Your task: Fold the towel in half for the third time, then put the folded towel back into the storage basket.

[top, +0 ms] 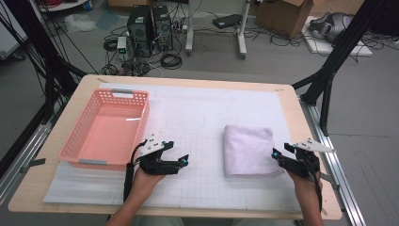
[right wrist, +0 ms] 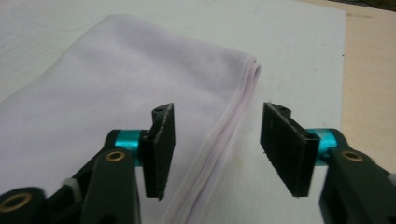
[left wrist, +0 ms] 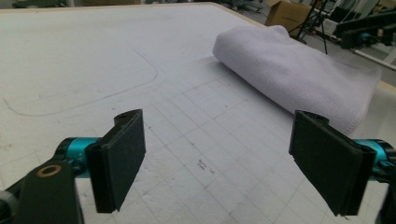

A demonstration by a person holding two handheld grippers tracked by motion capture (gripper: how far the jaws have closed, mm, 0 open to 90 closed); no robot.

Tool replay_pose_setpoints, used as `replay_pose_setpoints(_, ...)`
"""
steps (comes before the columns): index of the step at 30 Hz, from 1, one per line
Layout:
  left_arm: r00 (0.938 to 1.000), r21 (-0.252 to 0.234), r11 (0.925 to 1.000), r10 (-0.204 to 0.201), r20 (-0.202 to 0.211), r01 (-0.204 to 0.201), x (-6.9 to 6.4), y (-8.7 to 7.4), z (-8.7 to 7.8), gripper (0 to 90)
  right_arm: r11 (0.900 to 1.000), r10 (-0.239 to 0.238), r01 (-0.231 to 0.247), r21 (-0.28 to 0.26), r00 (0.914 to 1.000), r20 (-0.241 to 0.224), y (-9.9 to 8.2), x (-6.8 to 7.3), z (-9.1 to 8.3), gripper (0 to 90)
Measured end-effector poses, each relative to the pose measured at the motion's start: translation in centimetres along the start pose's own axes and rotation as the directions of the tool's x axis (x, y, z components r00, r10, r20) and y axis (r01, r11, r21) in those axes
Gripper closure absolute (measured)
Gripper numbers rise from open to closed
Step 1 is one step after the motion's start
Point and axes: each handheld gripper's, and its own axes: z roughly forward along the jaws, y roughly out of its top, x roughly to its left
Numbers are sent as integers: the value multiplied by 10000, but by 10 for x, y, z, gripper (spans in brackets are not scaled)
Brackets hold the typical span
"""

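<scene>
A pale lilac terry-cloth towel, folded into a thick, roughly square pad, lies flat on the white gridded mat at the bench's right half. Its stacked layered edges face right; the rounded fold faces left.

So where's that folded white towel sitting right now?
In the high view the folded white towel lies on the white gridded mat, right of centre, just left of the right gripper and well right of the pink basket.
</scene>
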Motion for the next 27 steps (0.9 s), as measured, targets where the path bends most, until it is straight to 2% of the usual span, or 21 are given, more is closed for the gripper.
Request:
replay_pose_setpoints(5,9996,-80,9996,255,97,-254,-2,0,0,184,9997,-194,194,-161,9998,-41,-15,6,-29,197)
replay_pose_setpoints(9,9996,-151,9995,270,106,-269,-2,1,1,190,9985,-396,390,-377,9991,-136,-22,8,-41,189)
replay_pose_setpoints(11,9995,-195,9994,292,134,-290,-3,2,0,193,9985,-259,254,-475,9996,-100,-24,5,-43,182)
replay_pose_setpoints(14,9993,-245,9991,358,136,-354,-2,2,0,192,9985,-53,49,-537,10000,-74,-26,2,-44,179)
replay_pose_setpoints(20,9995,-112,9994,330,29,-330,-1,2,1,183,9982,-189,183,-573,9998,-98,-26,4,-44,179)
replay_pose_setpoints(25,9983,-298,9980,560,137,-555,-1,1,2,178,9986,-155,147,-505,9998,-145,-26,4,-42,179)
replay_pose_setpoints(27,9969,-430,9960,786,-78,-788,-2,1,3,167,9986,-175,166,-493,9997,-174,-27,4,-41,179)
